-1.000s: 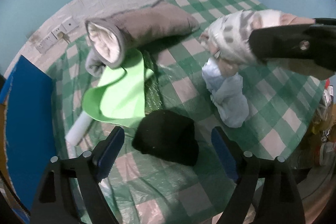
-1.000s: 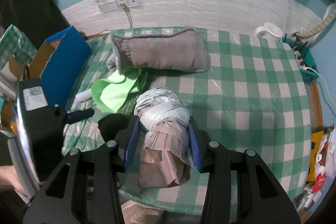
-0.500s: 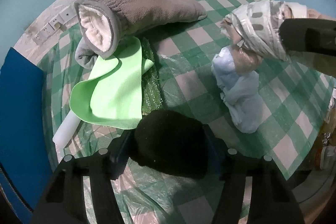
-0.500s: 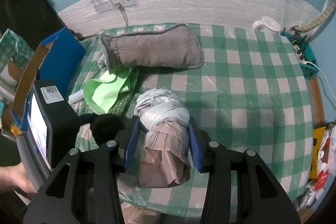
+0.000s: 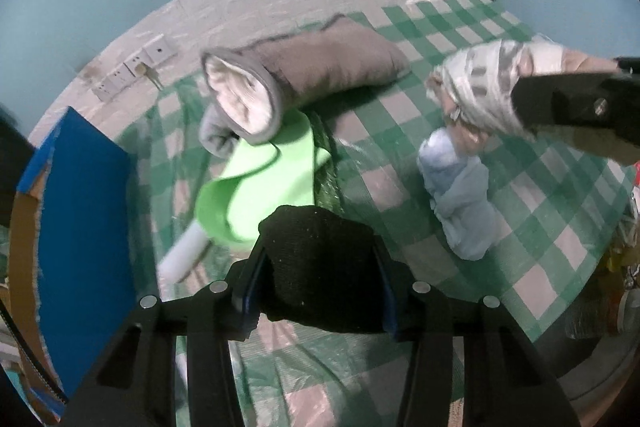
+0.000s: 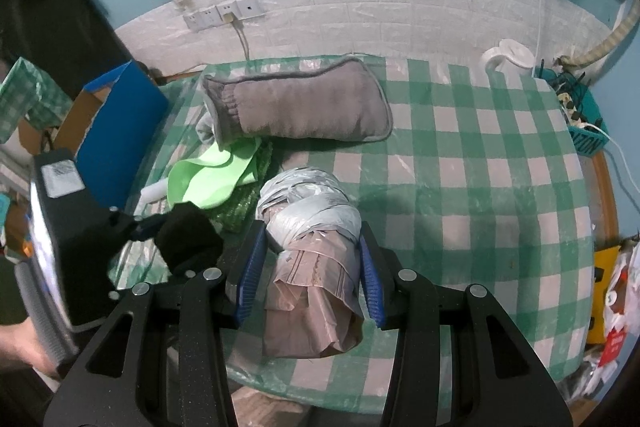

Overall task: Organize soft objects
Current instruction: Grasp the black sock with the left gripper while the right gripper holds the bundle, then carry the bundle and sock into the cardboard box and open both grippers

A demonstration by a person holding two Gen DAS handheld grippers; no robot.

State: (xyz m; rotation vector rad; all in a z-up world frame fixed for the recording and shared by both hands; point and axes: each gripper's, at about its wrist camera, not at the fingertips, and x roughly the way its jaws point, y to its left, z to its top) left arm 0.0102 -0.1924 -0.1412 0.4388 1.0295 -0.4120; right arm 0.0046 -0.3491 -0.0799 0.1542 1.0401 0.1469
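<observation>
My left gripper (image 5: 318, 267) is shut on a black knitted cloth (image 5: 320, 267) and holds it above the checked table (image 5: 540, 227); the cloth also shows in the right wrist view (image 6: 186, 239). My right gripper (image 6: 310, 267) is shut on a bundle wrapped in grey and pink plastic (image 6: 312, 251), held over the table's front; the bundle also shows in the left wrist view (image 5: 484, 87). A grey fleece pouch (image 6: 304, 107), a light green cloth (image 6: 208, 179) and a pale blue cloth bundle (image 5: 460, 199) lie on the table.
A blue cardboard box (image 5: 80, 227) stands at the table's left edge. A white tube (image 5: 184, 259) lies under the green cloth. A teal basket (image 6: 580, 115) and white object (image 6: 508, 55) sit at the far right. Sockets (image 6: 224, 15) are on the wall.
My left gripper closed on the black cloth and lifted it off the table. The right gripper keeps holding the wrapped bundle, raised slightly.
</observation>
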